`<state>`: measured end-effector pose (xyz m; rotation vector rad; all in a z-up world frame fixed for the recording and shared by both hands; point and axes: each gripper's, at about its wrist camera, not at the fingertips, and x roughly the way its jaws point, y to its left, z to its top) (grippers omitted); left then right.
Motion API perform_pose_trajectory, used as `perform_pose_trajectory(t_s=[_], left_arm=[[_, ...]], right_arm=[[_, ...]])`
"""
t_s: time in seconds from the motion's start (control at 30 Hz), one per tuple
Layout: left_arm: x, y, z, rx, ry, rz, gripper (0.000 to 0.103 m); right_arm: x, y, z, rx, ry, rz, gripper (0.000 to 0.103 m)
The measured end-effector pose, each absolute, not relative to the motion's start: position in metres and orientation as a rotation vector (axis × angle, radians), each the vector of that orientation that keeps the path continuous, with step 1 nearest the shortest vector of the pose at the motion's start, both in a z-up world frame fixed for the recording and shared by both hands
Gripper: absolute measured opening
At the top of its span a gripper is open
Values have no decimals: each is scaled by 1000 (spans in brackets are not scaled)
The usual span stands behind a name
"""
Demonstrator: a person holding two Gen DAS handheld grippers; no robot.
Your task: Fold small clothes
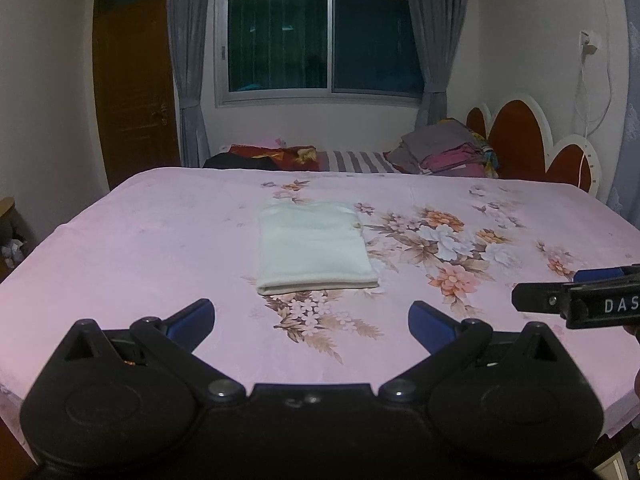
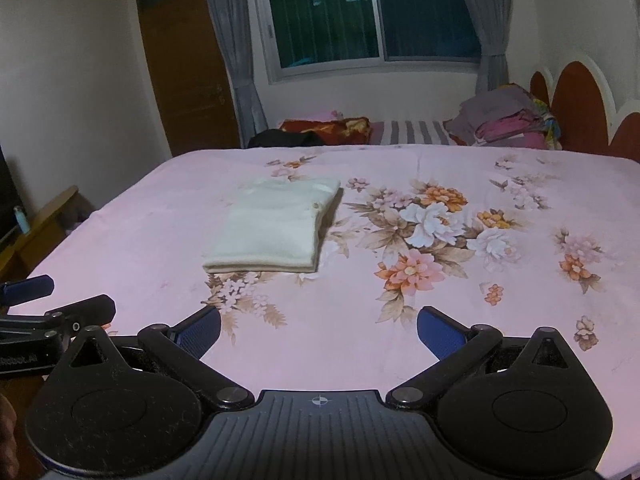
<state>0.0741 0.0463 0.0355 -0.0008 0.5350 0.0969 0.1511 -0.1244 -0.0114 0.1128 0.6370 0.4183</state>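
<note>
The white garment [image 1: 314, 248] lies as a neat folded rectangle on the pink floral bed [image 1: 140, 248], toward the middle and somewhat nearer the foot-side edge than the headboard, so the folding looks finished or down to one last fold. The left tongs [image 1: 311, 320] and right tongs [image 2: 319, 330] both hang spread and empty over the near edge, well short of the cloth. A next move would need either a reach forward to pinch a folded edge or a fresh piece; the clothes pile [image 1: 448, 150] by the far headboard corner stands clear of the path.
</note>
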Motion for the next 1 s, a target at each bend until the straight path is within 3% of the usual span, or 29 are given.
perform_pose_trajectory(t_s=[1.0], left_arm=[[77, 40, 36, 12, 542, 85, 103]], right_arm=[[154, -134, -9, 99, 641, 426, 103]])
